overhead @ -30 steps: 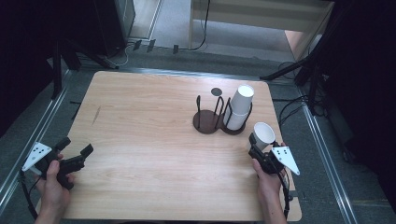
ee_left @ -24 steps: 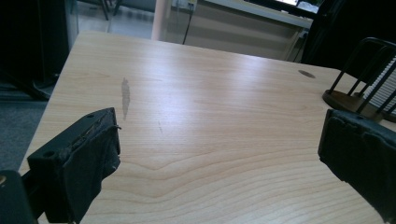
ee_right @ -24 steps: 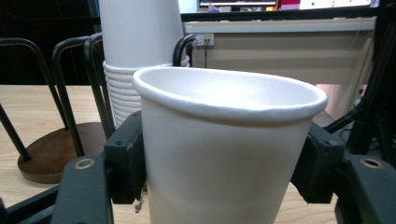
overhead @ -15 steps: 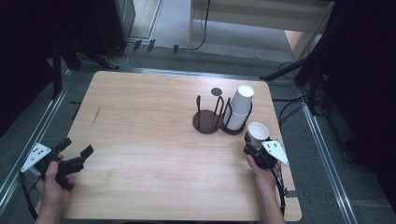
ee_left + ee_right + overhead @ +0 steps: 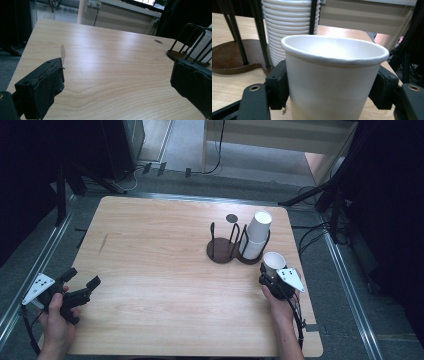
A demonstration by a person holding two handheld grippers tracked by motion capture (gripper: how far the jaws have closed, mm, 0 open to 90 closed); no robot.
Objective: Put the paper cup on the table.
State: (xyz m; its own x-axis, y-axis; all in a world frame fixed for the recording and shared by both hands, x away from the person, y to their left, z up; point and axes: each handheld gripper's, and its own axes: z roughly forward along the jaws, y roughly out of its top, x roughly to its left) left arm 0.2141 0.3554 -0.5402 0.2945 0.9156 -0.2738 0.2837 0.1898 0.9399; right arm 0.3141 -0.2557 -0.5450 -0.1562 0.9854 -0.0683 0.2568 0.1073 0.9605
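A white paper cup [image 5: 273, 263] [image 5: 332, 80] stands upright between the jaws of my right gripper [image 5: 270, 279] [image 5: 332, 92], which is shut on its sides near the table's right edge. Just behind it, a dark wire cup holder [image 5: 227, 247] [image 5: 232, 57] carries a stack of white cups [image 5: 256, 235] [image 5: 289, 27] in its right half; the left half is bare. My left gripper [image 5: 80, 282] [image 5: 117, 85] hovers open over the front left corner, nothing between its jaws. The holder [image 5: 190, 42] shows at the far right in the left gripper view.
The wooden table [image 5: 160, 250] has a small dark round hole [image 5: 231, 218] behind the holder and a scuff mark [image 5: 102, 244] at its left. Metal rails, cables and dark stands surround the table on the floor.
My right gripper has carried the cup left and forward, closer to the holder. The left gripper has stayed in place.
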